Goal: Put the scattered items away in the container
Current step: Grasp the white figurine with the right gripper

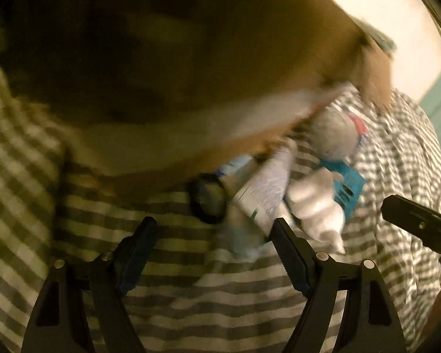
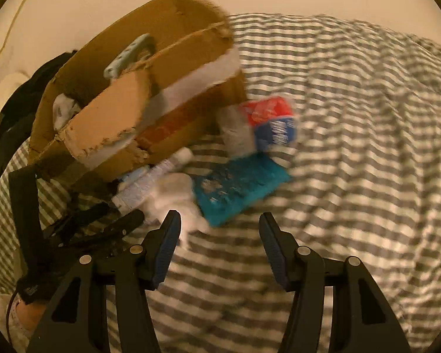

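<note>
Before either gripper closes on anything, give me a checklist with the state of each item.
1. Left gripper empty, jaws apart: ok.
2. Right gripper empty, jaws apart: ok.
3. Cardboard box within view beside the pile: ok.
4. Items out of the box: white tube, teal packet, red-and-blue pack lie on the checked cloth: not ok.
5. Sharp view of the pile for aiming: not ok, both views are blurred.
6. Room inside the box: cannot tell.

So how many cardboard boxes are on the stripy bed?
1. The cardboard box sits on the striped bedding, upper left in the right wrist view, with the scattered items beside it. Others may be hidden behind it.
</note>
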`<state>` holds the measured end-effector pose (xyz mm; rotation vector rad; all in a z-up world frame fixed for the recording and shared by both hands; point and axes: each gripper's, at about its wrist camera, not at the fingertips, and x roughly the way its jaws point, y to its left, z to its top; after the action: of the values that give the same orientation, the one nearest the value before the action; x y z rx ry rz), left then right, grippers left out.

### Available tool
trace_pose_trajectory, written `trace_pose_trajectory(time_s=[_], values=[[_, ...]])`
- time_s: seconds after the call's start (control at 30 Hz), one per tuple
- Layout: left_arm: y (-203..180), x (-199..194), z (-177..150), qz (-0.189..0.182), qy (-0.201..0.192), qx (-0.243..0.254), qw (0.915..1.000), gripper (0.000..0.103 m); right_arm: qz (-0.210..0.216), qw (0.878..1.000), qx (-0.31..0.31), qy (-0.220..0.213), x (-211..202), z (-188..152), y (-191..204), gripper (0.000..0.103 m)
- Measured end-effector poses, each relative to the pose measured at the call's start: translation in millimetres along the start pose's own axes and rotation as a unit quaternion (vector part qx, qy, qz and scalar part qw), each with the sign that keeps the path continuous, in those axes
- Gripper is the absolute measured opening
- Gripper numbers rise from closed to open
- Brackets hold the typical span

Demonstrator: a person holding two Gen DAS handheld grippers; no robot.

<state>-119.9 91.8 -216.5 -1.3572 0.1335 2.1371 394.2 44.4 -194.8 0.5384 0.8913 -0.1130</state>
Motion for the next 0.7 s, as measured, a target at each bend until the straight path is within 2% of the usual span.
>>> trace_pose_trajectory(time_s=[0.03, 0.1, 0.23, 0.27, 0.3, 0.4, 0.43, 0.47, 0.5, 0.7], values=[[5, -1, 1, 0.002, 0.0, -0.006, 1.0, 0.082, 0.004, 1.0, -0.005, -0.001, 5, 3, 5, 0.055], [14, -2, 1, -0.018, 0.008, -0.013, 0.9997, 0.082, 0.004, 1.0, -0.016, 0.0, 16, 8, 15, 0.055], [15, -7, -5, -0.023, 0.001, 0.004, 0.9997, 0.082, 0.006, 0.999, -0.031, 0.013, 42, 11, 28, 0.056], [14, -7, -6, -0.025, 0.002, 0.006, 0.9997, 0.082, 0.014, 0.999, -0.025, 0.016, 49, 10, 29, 0.058], [13, -6, -6, -0.025, 0.002, 0.008, 0.9997, 0.082, 0.019, 0.999, -0.021, 0.023, 56, 10, 30, 0.064], [8, -3, -7, -0.016, 0.001, 0.028, 0.9995, 0.082, 0.029, 0.999, -0.007, 0.04, 71, 6, 28, 0.065], [7, -2, -4, -0.016, 0.0, 0.031, 0.9994, 0.082, 0.032, 0.999, -0.003, 0.041, 72, 5, 26, 0.064], [7, -3, -4, -0.017, -0.003, 0.033, 0.9993, 0.082, 0.032, 0.999, -0.001, 0.042, 72, 5, 24, 0.051], [7, -3, -5, -0.019, -0.004, 0.033, 0.9993, 0.082, 0.036, 0.998, -0.002, 0.044, 72, 4, 22, 0.049], [17, -17, -8, -0.022, -0.018, 0.023, 0.9993, 0.077, 0.006, 0.999, -0.013, 0.04, 63, -1, 16, 0.049]])
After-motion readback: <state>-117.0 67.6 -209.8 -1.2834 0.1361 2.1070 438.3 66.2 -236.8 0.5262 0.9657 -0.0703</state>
